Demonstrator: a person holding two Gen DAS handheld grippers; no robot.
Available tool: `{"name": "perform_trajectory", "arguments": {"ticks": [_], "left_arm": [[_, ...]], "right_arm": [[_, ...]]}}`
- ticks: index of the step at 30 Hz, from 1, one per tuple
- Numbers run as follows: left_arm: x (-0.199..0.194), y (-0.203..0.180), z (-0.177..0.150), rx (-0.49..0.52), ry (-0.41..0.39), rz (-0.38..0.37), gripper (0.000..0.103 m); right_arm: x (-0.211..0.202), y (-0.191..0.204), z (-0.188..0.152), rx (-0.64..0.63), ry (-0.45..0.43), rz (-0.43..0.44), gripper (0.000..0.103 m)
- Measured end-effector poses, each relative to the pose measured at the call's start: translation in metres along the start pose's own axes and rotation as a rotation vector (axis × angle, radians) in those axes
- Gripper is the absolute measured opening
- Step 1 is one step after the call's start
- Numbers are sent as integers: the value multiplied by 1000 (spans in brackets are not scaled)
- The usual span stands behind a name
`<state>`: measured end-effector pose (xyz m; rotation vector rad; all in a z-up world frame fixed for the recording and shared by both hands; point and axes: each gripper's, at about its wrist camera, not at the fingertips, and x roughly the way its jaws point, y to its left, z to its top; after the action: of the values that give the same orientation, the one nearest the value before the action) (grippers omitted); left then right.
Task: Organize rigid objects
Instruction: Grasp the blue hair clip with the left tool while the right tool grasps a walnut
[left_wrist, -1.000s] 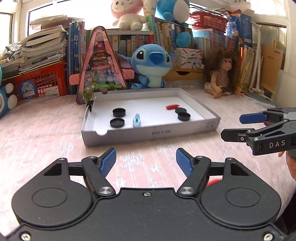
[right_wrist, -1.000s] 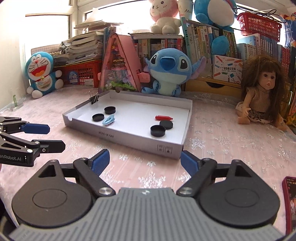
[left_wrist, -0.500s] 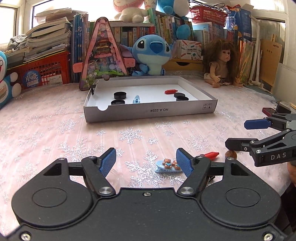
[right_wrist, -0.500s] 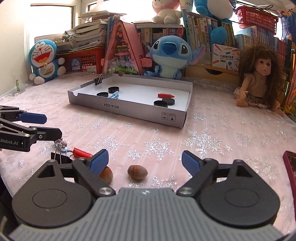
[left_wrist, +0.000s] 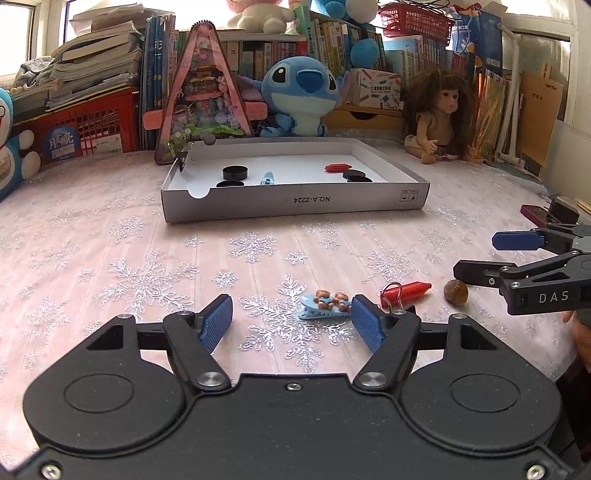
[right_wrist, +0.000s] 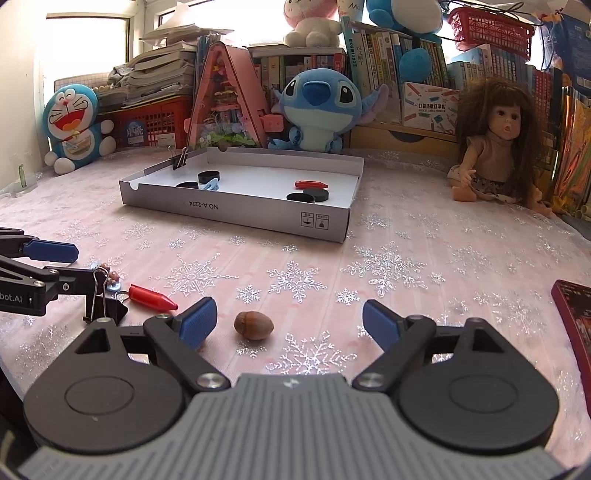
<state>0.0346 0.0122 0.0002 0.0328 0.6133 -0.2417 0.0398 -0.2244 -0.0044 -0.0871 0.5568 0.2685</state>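
The shallow white cardboard tray (left_wrist: 295, 201) sat far across the pink snowflake tablecloth (left_wrist: 110, 251), holding four black discs, a small blue clip (left_wrist: 267, 178) and a red crayon-shaped piece (left_wrist: 337, 168), with a black binder clip (right_wrist: 180, 159) gripping its far left corner. Well apart from it, near the camera, lay the loose pieces: a blue hair clip with two little bears (left_wrist: 325, 304), just right of it a second red crayon-shaped piece (left_wrist: 410, 290) beside the wire handles of another binder clip (right_wrist: 105, 306), and farther right a brown hazelnut (left_wrist: 455, 291). The left gripper (left_wrist: 291, 323) hovered low over the cloth with its blue-padded fingers (left_wrist: 216, 325) spread wide, the bear clip lying just inside its right pad and clamped by nothing. The right gripper (right_wrist: 290, 325) was likewise spread apart and empty, with the hazelnut on the cloth between its fingers, closer to the left one. Behind the tray stood a pink triangular dollhouse (left_wrist: 201, 96), a blue plush (left_wrist: 301, 92) and a long-haired doll (left_wrist: 441, 118) on the right, in front of shelves of books.
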Motion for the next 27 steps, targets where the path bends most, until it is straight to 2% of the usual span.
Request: {"name": "perform_trajectory", "arguments": {"ticks": [5,12,19,27], "left_arm": [[3,-9,-2,34,-8,6,69],[8,-12,-2,12,-7,3,65],[9,-17,-3,2,-19,-4,53],[10,-21,-5,10,-24,-6,49]], "right_arm": [[-2,3,-3,-26,-10,-20,91],[-2,7,-7,-33,-18,-44,91],[-1,8,-9,-21,-16,-52,91],[1,11,-10,-29,-11,-52,91]]}}
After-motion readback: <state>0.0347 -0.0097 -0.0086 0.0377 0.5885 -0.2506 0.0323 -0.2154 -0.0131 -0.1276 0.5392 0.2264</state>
